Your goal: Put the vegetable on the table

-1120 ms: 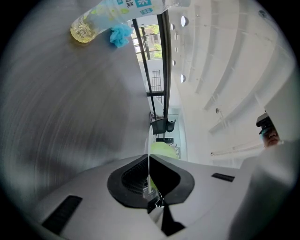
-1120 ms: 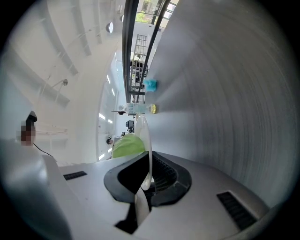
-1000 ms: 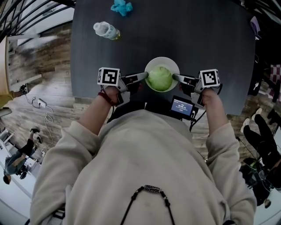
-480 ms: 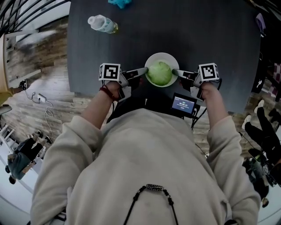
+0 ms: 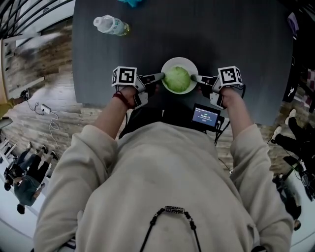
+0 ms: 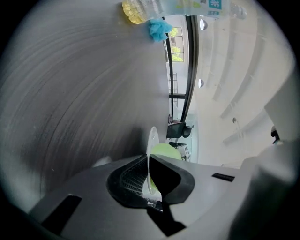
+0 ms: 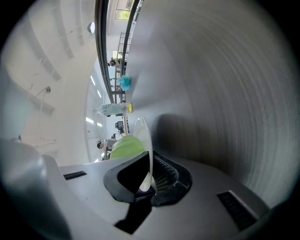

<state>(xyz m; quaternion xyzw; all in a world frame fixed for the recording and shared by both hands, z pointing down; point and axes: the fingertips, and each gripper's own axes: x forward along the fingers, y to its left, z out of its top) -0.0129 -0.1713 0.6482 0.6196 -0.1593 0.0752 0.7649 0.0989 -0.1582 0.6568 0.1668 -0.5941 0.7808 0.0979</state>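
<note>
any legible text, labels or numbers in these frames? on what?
No text can be read for certain.
Small screen at the person's chest: pale digits, too small to read.
Bottle label: blue print, blurred and cut off at the picture's edge.

Dark table (image 5: 236,29), wood-plank floor (image 5: 51,91), black railing (image 5: 19,15)

The person wears a cream sweatshirt (image 5: 167,182) with loose sleeves, a red band (image 5: 121,100) on the wrist behind the left gripper (image 5: 160,76), and a black neck cord (image 5: 170,216), while that gripper and the right gripper (image 5: 193,77) are dark grey, each with a white, black-marked cube (image 5: 124,77) behind its jaws.
</note>
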